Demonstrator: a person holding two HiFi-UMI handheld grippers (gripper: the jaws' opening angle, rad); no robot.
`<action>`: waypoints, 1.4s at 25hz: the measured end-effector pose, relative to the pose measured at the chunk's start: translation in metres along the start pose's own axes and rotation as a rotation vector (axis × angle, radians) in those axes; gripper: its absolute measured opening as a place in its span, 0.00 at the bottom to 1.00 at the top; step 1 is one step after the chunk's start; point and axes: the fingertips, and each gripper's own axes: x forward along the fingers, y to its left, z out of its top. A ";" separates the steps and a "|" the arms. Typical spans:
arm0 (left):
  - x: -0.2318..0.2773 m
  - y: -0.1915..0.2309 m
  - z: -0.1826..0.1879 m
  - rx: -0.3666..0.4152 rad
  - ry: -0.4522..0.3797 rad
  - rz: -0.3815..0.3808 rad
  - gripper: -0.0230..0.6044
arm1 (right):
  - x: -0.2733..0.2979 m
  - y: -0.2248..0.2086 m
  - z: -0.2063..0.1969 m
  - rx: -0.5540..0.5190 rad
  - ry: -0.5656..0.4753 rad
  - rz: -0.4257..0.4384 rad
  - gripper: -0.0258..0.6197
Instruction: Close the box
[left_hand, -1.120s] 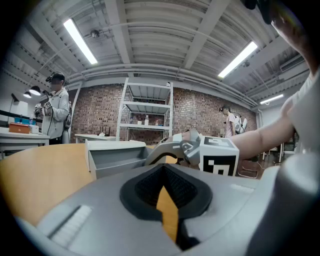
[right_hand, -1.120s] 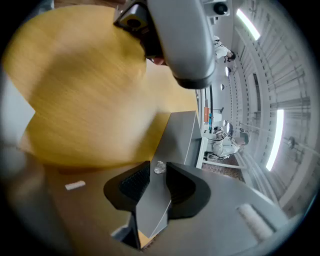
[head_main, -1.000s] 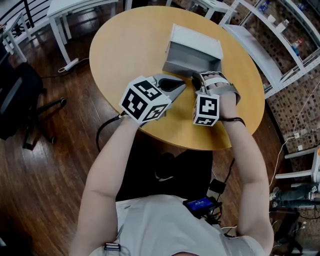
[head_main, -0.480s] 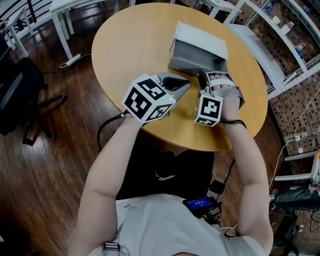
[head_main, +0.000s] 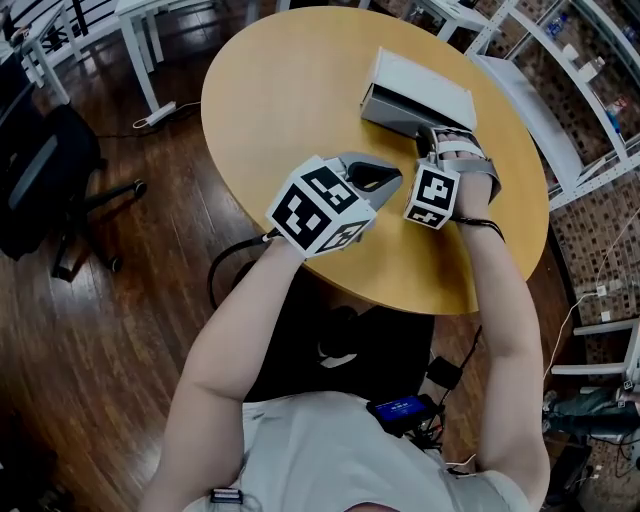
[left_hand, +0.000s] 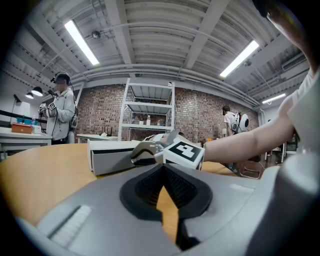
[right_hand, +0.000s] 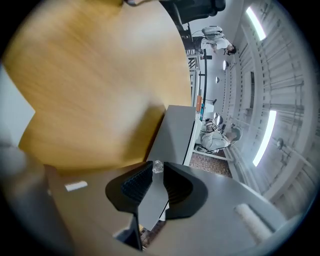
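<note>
A grey box with a white lid lies on the far right of the round wooden table; its lid is down almost flat. At the box's near right corner my right gripper is shut on the lid's edge. The right gripper view shows the grey lid panel running between the pads of that gripper. My left gripper hovers over the table just left of the right one, shut and holding nothing. From the left gripper, the box appears beyond its tips.
An office chair stands on the wooden floor at the left. White tables are at the upper left and shelving runs along the right. A person stands far off in the left gripper view.
The lid has swung down from open, with the box's inside showing, to nearly flat. My right gripper followed it forward; the left gripper shifted a little to the right.
</note>
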 end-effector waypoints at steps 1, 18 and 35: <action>0.000 0.000 0.000 0.000 0.000 0.000 0.04 | 0.007 -0.002 -0.002 0.002 0.005 -0.003 0.15; -0.004 0.003 -0.005 0.005 0.003 0.006 0.04 | 0.028 -0.006 -0.010 0.110 -0.047 0.013 0.33; 0.005 -0.014 0.001 0.001 -0.013 0.041 0.04 | -0.177 -0.004 0.000 1.294 -0.862 0.312 0.05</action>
